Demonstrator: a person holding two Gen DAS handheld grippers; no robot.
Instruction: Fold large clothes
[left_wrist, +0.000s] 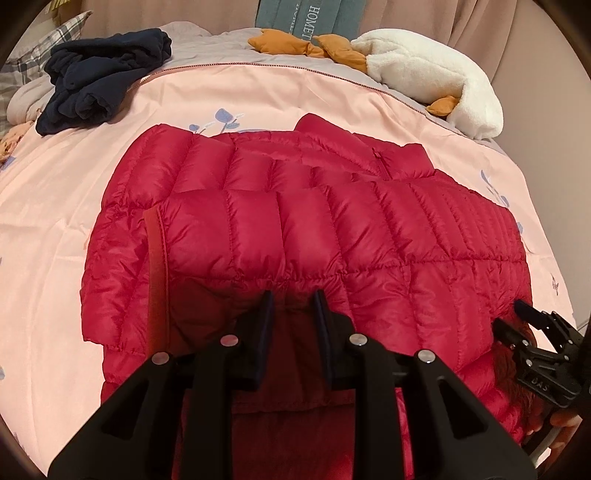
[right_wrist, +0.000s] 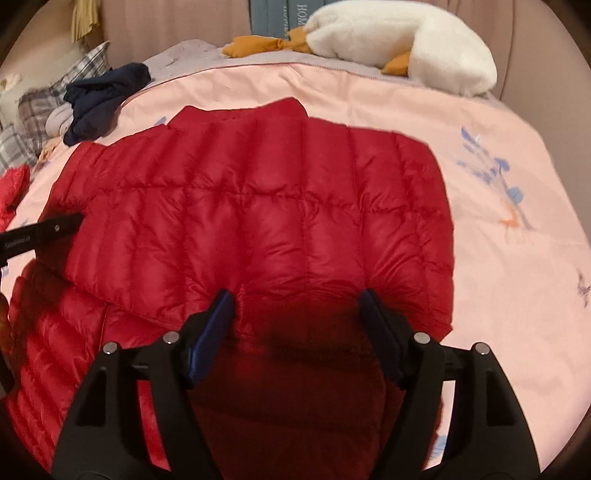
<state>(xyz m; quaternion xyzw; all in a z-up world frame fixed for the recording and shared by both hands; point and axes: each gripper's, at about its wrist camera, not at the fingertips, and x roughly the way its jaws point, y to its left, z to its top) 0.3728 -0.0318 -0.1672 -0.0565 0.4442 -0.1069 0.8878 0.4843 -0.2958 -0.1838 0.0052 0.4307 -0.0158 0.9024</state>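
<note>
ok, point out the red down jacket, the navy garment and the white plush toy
red down jacket (left_wrist: 295, 229): left wrist view, quilted panel of the folded-over part.
navy garment (left_wrist: 107, 77): left wrist view, middle of the crumpled pile.
white plush toy (right_wrist: 388, 40): right wrist view, fluffy white body.

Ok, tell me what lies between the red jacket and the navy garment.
Only bare pink bedspread separates the red jacket from the navy garment, clearest in the left wrist view.

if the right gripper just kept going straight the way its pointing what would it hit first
The red puffer jacket. The right gripper already has its fingers at the jacket's near folded edge, so it would push into the quilted fabric. Past that lies pink bedding, then the white plush toy; depth is unclear.
</note>
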